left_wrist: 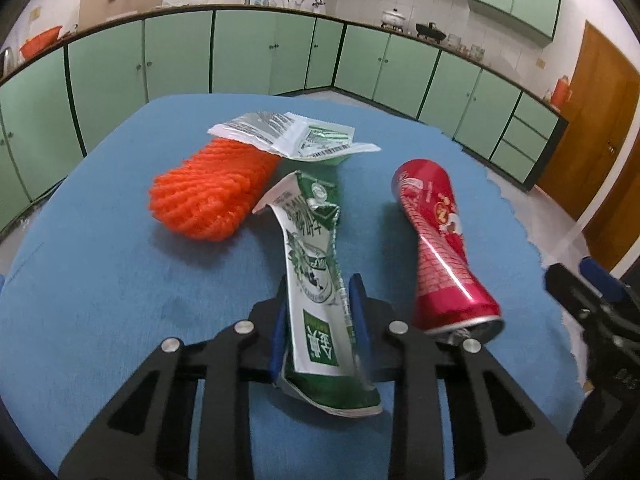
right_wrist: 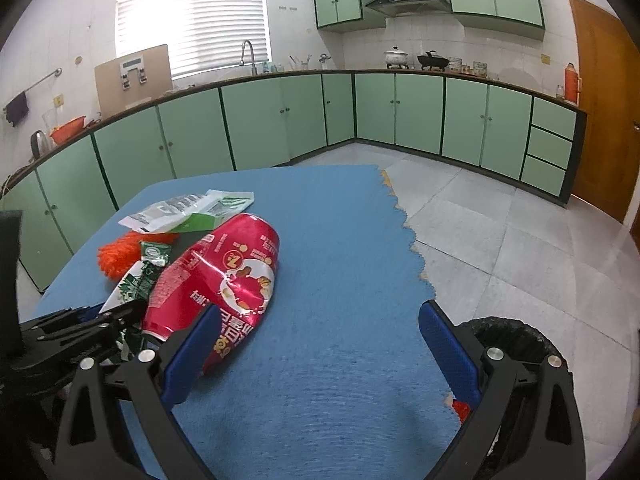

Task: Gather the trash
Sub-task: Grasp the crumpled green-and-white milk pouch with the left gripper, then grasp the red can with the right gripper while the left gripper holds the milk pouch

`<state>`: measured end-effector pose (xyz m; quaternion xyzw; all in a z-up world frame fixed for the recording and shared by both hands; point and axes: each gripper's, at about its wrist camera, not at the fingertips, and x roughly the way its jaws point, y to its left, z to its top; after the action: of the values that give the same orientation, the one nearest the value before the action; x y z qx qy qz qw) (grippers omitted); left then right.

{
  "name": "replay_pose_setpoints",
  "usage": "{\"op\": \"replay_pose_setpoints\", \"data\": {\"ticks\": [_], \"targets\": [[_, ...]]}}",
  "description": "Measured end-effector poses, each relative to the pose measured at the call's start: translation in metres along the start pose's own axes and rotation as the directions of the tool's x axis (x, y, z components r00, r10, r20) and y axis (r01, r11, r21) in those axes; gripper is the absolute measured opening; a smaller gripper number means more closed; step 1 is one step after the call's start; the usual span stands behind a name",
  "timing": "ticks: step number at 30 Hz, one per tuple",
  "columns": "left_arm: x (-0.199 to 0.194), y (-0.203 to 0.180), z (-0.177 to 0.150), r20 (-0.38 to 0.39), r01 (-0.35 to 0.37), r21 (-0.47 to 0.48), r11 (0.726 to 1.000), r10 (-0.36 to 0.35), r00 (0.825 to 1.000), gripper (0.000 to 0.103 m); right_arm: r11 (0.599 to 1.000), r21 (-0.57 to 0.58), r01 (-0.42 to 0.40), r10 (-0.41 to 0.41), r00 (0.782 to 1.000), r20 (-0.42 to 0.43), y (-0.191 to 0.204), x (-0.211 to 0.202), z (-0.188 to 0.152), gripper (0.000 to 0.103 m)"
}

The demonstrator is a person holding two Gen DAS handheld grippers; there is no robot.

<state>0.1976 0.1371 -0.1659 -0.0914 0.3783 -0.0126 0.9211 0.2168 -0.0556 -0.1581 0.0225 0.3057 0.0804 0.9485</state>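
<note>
Left hand-held gripper (left_wrist: 318, 296), right hand-held gripper (right_wrist: 320, 324): black angular linkage arms, silver round bolts, blue finger pads (right_wrist: 448, 344).

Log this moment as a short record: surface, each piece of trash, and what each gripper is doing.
surface: blue mat
left gripper: fingers closed on the flattened green and white carton, which lies on the mat
right gripper: fingers wide apart, nothing between them, its left finger in front of the can's near end
crushed red can: lying on its side, right of the carton
orange foam net: left of the carton, far side
foil wrappers: at the far end, overlapping the net
</note>
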Motion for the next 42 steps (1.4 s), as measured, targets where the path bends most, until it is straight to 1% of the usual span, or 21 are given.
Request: {"op": "replay_pose_setpoints", "data": {"ticks": [4,9,12,16,20,25,26,30,32,37,40,42], "targets": [[-0.017,0.004,-0.008,0.019,0.011,-0.005,1.0,-0.011,1.0,0.026,1.0,-0.008,-0.016,0.016,1.0,-0.009,0.007,0.004,0.0,0.097],[-0.033,0.016,-0.009,0.038,0.002,-0.01,1.0,-0.002,0.999,0.026,0.999,-0.016,-0.047,0.046,0.999,-0.015,0.026,0.01,0.003,0.097],[-0.037,0.022,-0.005,0.062,-0.028,-0.01,1.0,0.028,0.998,0.026,0.998,-0.026,-0.063,0.063,0.998,-0.011,0.041,0.015,0.006,0.097],[-0.036,0.032,-0.003,0.067,-0.05,-0.021,0.999,0.051,0.996,0.025,0.997,-0.039,-0.073,0.072,0.997,-0.008,0.064,0.024,0.01,0.097],[-0.032,0.038,-0.002,0.056,-0.056,-0.029,0.998,0.058,0.997,0.025,0.998,-0.044,-0.053,0.053,0.998,-0.019,0.078,0.035,0.012,0.097],[-0.028,0.049,-0.003,0.043,-0.048,-0.042,0.998,0.05,0.998,0.025,0.996,-0.089,0.028,-0.034,0.997,-0.07,0.093,0.052,0.011,0.097],[-0.027,0.05,-0.002,0.041,-0.047,-0.044,0.998,0.048,0.998,0.025,0.994,-0.095,0.045,-0.054,0.994,-0.092,0.094,0.057,0.01,0.097],[-0.023,0.053,-0.003,0.033,-0.033,-0.051,0.998,0.035,0.999,0.025,0.994,-0.085,0.064,-0.075,0.988,-0.133,0.089,0.067,0.009,0.095],[-0.021,0.053,-0.003,0.028,-0.026,-0.053,0.998,0.027,0.999,0.025,0.994,-0.084,0.074,-0.086,0.986,-0.146,0.086,0.069,0.009,0.092],[-0.017,0.055,-0.003,0.023,-0.008,-0.05,0.999,0.009,1.0,0.025,0.992,-0.085,0.095,-0.104,0.989,-0.108,0.073,0.061,0.012,0.089],[-0.016,0.05,-0.003,0.024,0.002,-0.042,0.999,-0.001,1.0,0.025,0.994,-0.065,0.085,-0.092,0.989,-0.113,0.064,0.059,0.012,0.08],[-0.017,0.046,-0.003,0.025,0.007,-0.035,0.999,-0.006,1.0,0.025,0.995,-0.045,0.091,-0.095,0.989,-0.109,0.056,0.056,0.013,0.077]]}}
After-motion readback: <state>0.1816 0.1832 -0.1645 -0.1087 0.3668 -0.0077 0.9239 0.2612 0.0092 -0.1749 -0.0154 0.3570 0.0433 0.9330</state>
